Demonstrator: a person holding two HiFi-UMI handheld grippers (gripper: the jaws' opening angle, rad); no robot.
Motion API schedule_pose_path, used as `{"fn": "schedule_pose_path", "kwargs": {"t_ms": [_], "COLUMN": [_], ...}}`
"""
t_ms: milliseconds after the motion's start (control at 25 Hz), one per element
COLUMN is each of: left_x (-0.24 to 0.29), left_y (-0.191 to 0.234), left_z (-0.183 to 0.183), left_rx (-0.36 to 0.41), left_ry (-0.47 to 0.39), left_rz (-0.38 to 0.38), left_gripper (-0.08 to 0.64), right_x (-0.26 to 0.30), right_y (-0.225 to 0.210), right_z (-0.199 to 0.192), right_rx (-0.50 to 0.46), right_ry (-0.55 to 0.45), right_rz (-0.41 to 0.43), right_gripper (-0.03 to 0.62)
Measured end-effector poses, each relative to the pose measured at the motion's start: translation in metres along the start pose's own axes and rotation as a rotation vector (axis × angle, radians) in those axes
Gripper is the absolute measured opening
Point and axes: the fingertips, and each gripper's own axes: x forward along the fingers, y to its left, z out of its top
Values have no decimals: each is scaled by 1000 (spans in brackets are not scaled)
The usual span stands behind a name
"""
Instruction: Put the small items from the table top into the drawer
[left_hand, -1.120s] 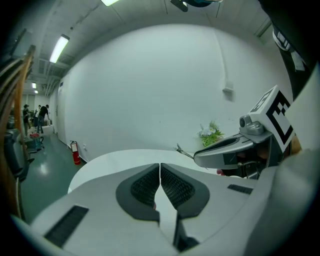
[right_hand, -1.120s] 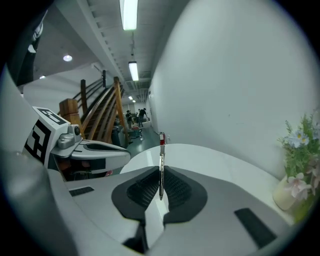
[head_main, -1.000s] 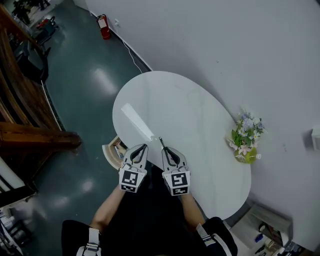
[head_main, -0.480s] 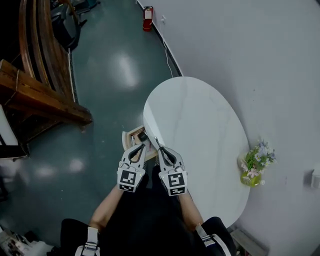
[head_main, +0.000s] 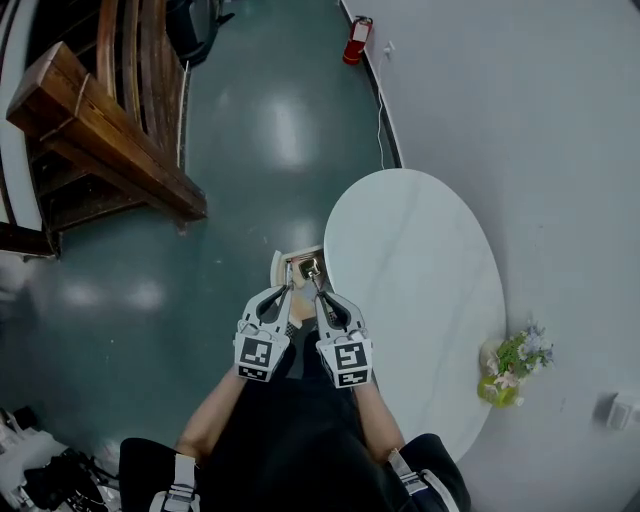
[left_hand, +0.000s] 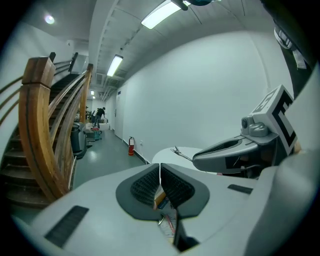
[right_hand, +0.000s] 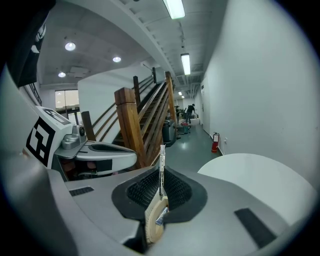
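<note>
In the head view both grippers hang side by side over the open wooden drawer (head_main: 279, 263), which juts from the left edge of the white oval table (head_main: 420, 270). My right gripper (head_main: 320, 292) is shut on a thin metal tool (head_main: 315, 282) that sticks out past its tips. That tool (right_hand: 161, 162) stands upright between the pads in the right gripper view. My left gripper (head_main: 284, 292) is shut with nothing in it; its pads (left_hand: 148, 183) meet. Small items lie in the drawer (left_hand: 168, 224) below the jaws.
A vase of flowers (head_main: 512, 362) stands at the table's near right end. A wooden staircase (head_main: 105, 125) rises at the left across the green floor. A red fire extinguisher (head_main: 357, 40) stands by the far wall. People are far down the corridor (right_hand: 189, 112).
Both grippers have swung together from over the table top to over the open drawer at its left edge. The tool stays in the right gripper.
</note>
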Motion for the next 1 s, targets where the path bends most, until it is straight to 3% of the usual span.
{"fn": "schedule_pose_path", "kwargs": {"t_ms": [440,1000], "left_x": [1,36], "left_y": [15,31], "left_z": [-35,-134], "left_rx": [-42,-102], "left_ry": [32,159], "left_rz": [27,21], "left_gripper": [25,25], "right_x": [30,78], "right_y": [5,3], "right_z": [-37,-137], "right_rx": [-9,50], "right_ry": [70,210], "right_rz": [13,31], "right_gripper": [48,49]}}
